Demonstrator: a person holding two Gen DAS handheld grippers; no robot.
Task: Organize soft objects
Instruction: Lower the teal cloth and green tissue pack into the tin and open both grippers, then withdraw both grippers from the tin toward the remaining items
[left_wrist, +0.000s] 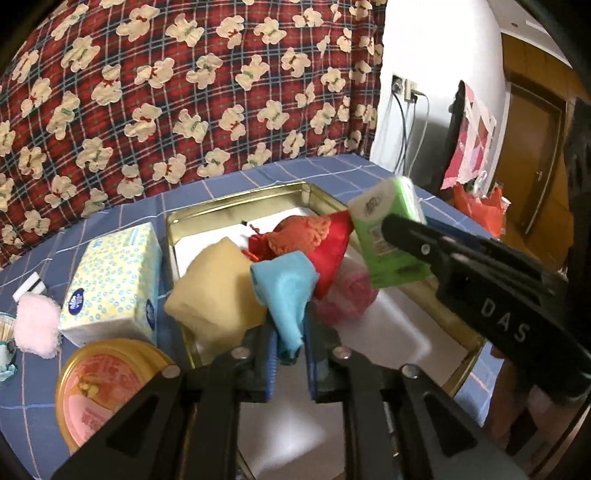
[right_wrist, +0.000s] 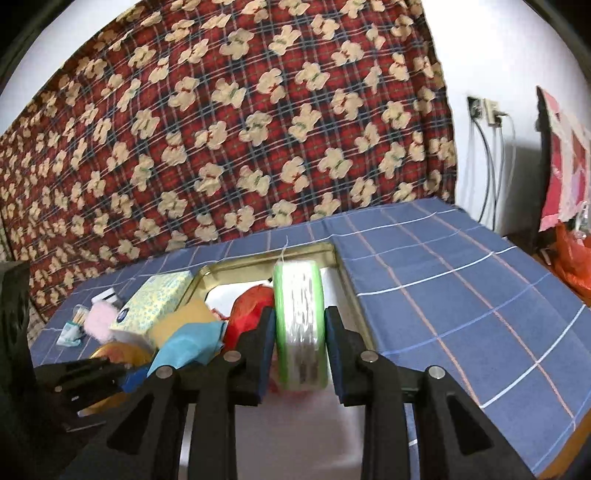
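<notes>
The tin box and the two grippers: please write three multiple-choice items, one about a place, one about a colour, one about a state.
1. Where is the yellow tissue box?
A. inside the tin box
B. on the tablecloth beside the tin box
C. in a gripper

2. What colour is the cloth in the left gripper?
A. light blue
B. black
C. white

3. What is the right gripper doing?
A. open, holding nothing
B. shut on the green tissue pack
C. resting on the tablecloth

Answers: 1 B, it stands left of the tin box on the tablecloth; 2 A, blue fabric shows between its fingers; 3 B, both pads press the green tissue pack.
</notes>
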